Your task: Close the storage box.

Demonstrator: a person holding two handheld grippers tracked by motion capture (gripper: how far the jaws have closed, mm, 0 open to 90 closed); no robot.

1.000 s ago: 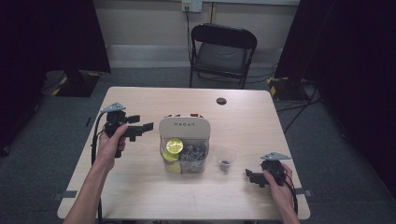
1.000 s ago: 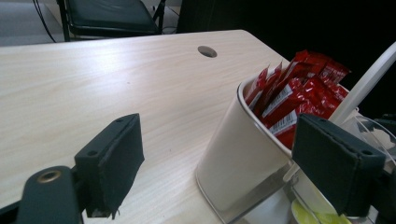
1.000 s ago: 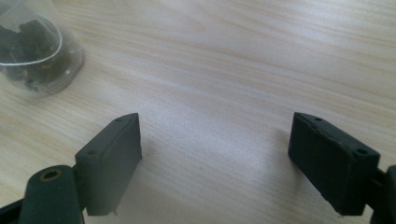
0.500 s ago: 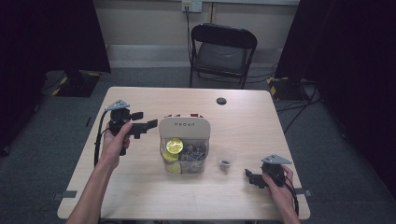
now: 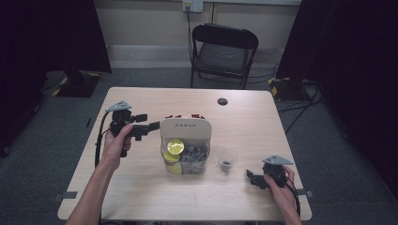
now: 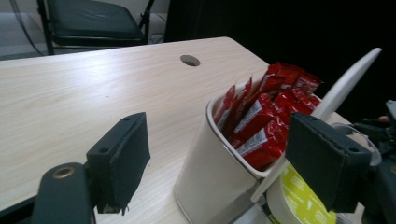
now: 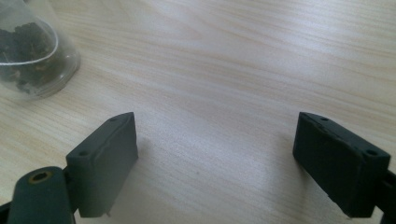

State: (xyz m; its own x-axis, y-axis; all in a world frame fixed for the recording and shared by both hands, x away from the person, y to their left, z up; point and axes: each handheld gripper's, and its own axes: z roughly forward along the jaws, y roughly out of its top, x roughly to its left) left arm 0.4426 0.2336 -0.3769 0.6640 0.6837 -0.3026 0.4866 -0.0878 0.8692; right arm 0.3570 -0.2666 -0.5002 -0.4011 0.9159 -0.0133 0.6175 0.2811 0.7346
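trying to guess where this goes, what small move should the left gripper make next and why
Probably ease the left gripper forward onto the red packets. Its jaws stand open with the white container framed between them, the packets lie just ahead, and nothing is gripped yet.

Even overhead light, dark room edges, soft low-resolution blur.

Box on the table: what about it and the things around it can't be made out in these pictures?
- Box, high view: the print on its white wall is too small to read.
- Packets, left gripper view: lettering blurred.
- Lid, left gripper view: partly behind a black jaw and cut off by the bottom edge.
- Cup, right gripper view: cut off by the top and left edges; its dark contents are unclear.
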